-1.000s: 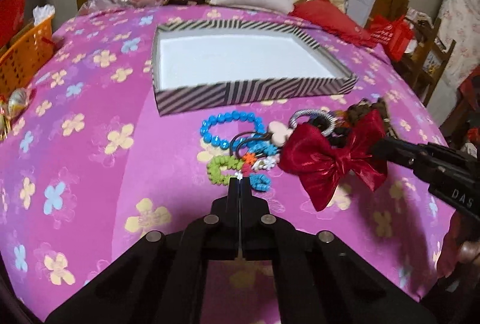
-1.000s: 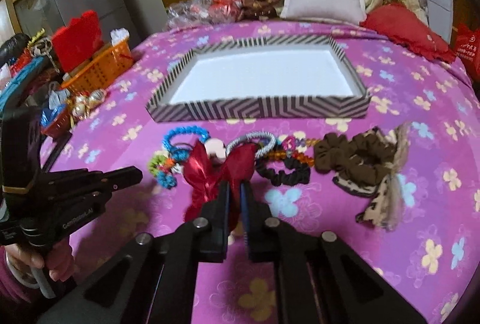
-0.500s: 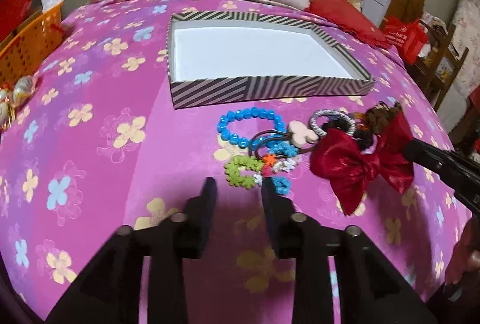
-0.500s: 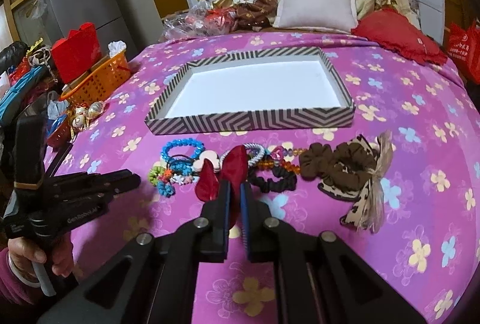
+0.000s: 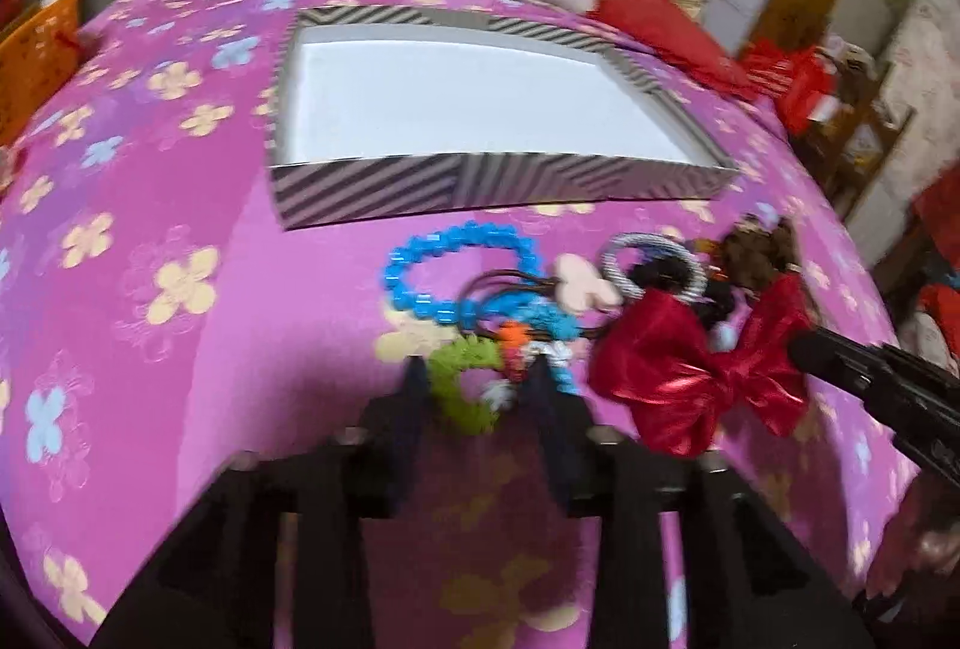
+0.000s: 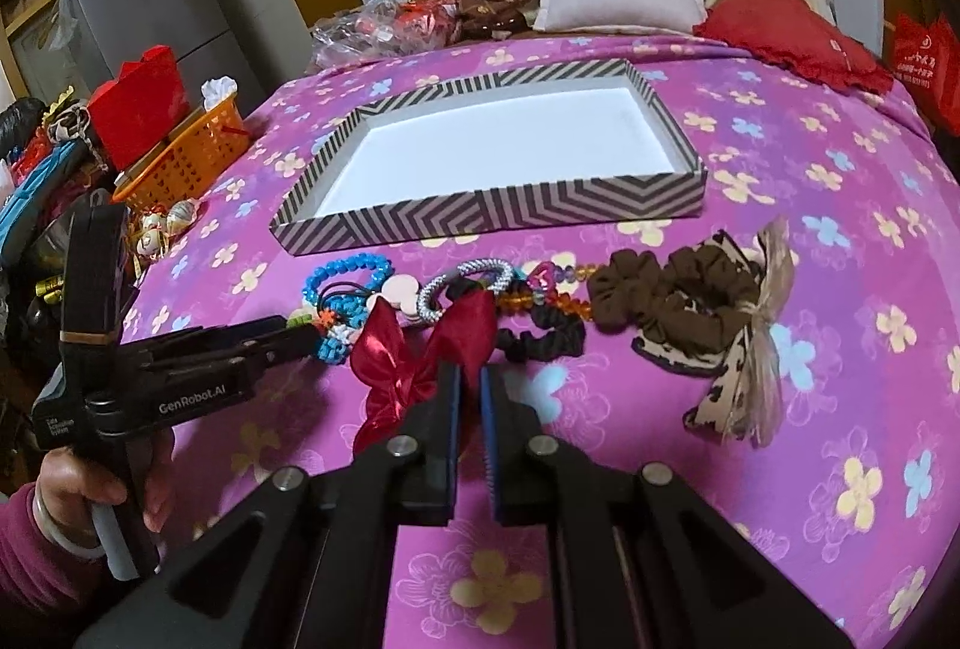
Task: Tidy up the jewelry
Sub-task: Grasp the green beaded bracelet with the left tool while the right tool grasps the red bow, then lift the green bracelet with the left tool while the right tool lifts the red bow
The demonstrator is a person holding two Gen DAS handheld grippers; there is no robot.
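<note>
One striped box, one red bow, two brown scrunchies, one blue bracelet.

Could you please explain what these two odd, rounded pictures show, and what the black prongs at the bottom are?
There is no robot: a person holds a two-finger gripper in each hand, and a fisheye camera on each looks along its fingers. One picture is from the left gripper, whose fingers are spread around a green bracelet. The other is from the right gripper, closed on a red bow. On the pink flowered bedspread lie a striped box with nothing in it, a blue bead bracelet, a silver ring and brown scrunchies.
</note>
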